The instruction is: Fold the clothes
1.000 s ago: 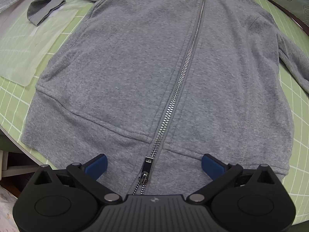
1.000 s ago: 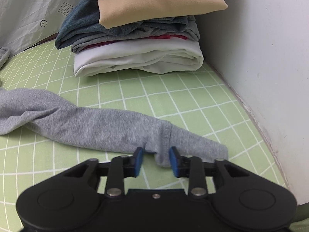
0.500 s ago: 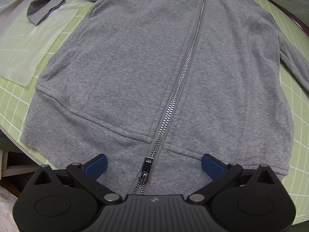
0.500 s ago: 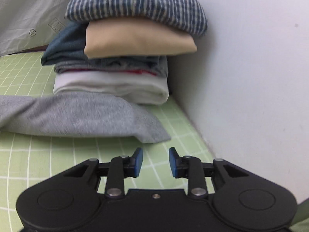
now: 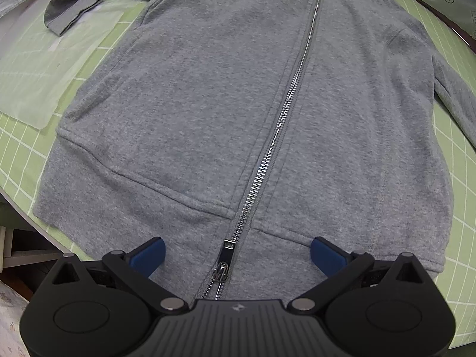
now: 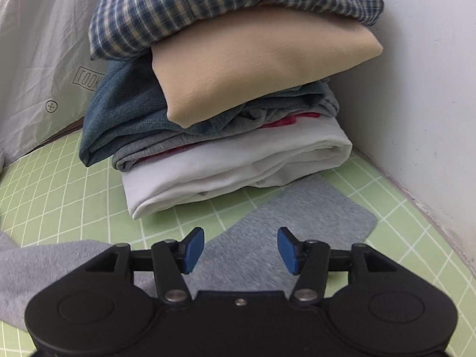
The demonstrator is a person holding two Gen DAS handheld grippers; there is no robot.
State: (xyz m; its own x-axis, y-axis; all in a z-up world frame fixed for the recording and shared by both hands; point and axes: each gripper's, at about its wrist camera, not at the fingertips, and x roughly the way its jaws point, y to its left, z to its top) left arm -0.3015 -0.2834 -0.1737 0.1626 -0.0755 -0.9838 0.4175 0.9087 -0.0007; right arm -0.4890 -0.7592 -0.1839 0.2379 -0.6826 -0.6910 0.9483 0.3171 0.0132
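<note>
— Two grippers, both holding nothing. My left gripper (image 5: pixel 236 254) hangs wide open over the hem of the gray hoodie (image 5: pixel 208 104), which lies flat on the green mat (image 5: pixel 17 154).

— And the right?

— My right gripper (image 6: pixel 241 250) is opening over the sleeve (image 6: pixel 297 217). A second ago it pinched that cuff. Next I'd smooth it, staying off the clothes pile (image 6: pixel 238 104).
</note>
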